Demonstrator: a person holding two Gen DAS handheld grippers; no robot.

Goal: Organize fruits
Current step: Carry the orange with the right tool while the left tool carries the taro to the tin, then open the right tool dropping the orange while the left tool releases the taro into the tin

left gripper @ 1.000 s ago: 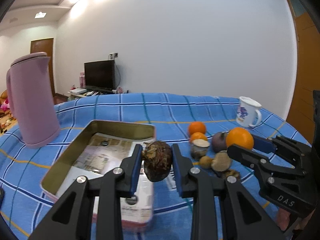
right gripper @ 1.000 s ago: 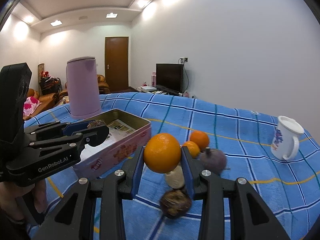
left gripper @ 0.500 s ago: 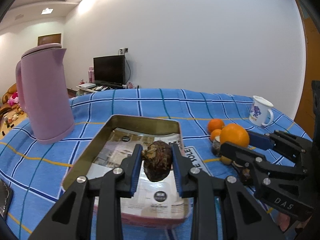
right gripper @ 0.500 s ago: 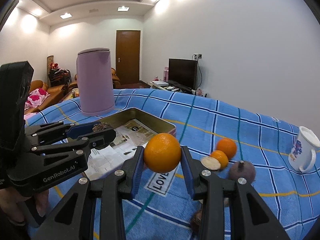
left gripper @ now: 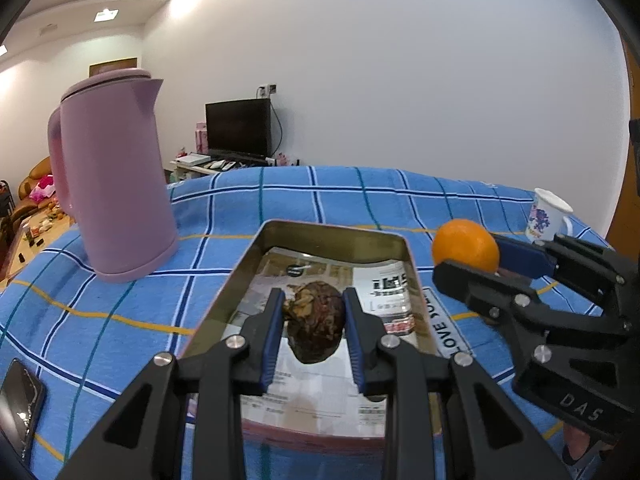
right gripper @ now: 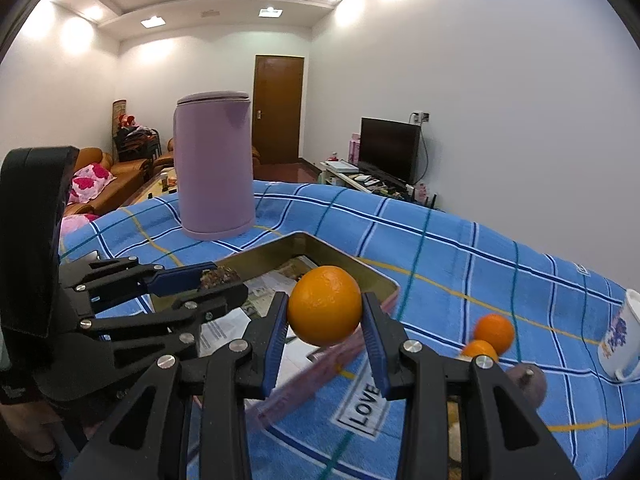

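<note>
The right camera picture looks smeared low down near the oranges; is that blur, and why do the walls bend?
Right wrist view: the tin edge and the two small oranges are motion-smeared, while the big orange in the right gripper stays sharp. Left wrist view: crisp throughout. Both views: the fisheye lens bows the walls and darkens the corners.

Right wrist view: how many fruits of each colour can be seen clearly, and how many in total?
Orange: 3 (large orange in right gripper; two small oranges)
Purple: 1 (purple fruit)
Brown: 1 (brown fruit in left gripper)
Total: 5
</note>
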